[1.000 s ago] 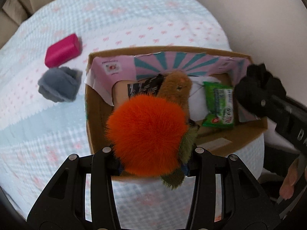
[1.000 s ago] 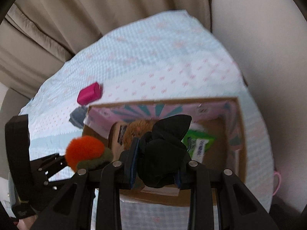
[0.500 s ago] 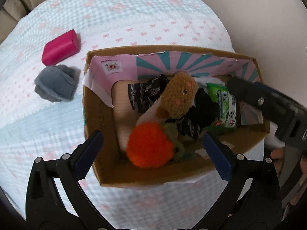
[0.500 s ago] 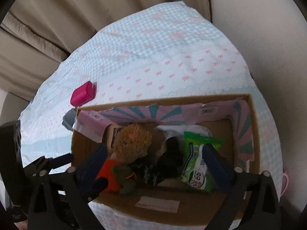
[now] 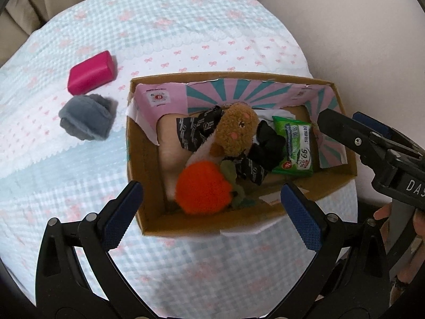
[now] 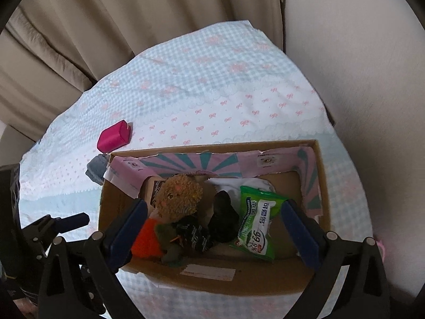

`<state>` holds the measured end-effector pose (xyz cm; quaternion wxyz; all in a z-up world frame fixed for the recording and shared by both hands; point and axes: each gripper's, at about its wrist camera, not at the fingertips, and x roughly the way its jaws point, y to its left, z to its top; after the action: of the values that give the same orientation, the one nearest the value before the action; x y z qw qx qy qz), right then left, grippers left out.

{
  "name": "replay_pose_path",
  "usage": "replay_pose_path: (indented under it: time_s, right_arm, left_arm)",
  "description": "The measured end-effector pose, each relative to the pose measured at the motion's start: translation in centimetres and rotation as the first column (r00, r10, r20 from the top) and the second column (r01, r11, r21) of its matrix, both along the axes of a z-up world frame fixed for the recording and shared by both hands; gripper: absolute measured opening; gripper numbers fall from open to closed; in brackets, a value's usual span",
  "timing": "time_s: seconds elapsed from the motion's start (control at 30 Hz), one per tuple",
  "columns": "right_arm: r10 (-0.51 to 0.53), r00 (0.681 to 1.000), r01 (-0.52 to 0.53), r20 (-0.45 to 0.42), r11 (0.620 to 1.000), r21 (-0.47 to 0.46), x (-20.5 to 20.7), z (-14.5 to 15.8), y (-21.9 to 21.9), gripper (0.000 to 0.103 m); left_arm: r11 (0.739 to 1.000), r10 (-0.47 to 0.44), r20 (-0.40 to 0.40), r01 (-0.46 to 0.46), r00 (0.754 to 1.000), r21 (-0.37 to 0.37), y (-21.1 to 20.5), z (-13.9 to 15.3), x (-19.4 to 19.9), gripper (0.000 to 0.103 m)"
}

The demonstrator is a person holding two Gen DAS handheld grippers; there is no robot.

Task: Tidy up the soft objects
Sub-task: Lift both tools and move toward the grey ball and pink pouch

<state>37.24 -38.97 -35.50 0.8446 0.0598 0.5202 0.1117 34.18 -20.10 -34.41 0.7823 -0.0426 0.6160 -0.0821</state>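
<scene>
We hold both claws wide apart and empty above the cardboard box (image 5: 138, 143). Ahead and left of our left claw (image 5: 211, 207), outside the box, lie the grey plush (image 5: 86, 118) and what seems a pink pouch (image 5: 90, 71); approach low, jaws straddling.

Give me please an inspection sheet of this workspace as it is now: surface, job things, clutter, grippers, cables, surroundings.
Surface: blue checked tablecloth with pink bows covers the table.
Job's things: cardboard box holds orange plush, brown plush, black soft item and green wipes pack. Grey plush and pink block lie outside, left of the box.
Clutter: nothing seen.
Grippers: left gripper open, empty, at the box's near wall; right gripper open, empty, over the box.
Cables: nothing seen.
Surroundings: beige curtain; pale wall.
</scene>
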Motion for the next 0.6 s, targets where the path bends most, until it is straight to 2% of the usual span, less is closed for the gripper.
replay_pose_path:
  time_s: [0.23, 0.6]
  right_arm:
    - [0.000, 0.998, 0.002, 0.056, 0.999, -0.042, -2.4, 3.3, 1.1, 0.100]
    - [-0.002, 0.976, 0.024, 0.219, 0.995, -0.098, -8.0, 12.2, 5.8, 0.100]
  left_arm:
    - [1.000, 0.013, 0.065, -0.012, 0.998, -0.019, 1.9, 4.2, -2.2, 0.103]
    - [0.997, 0.045, 0.191, -0.034, 0.981, -0.063, 8.5, 12.7, -7.1, 0.103]
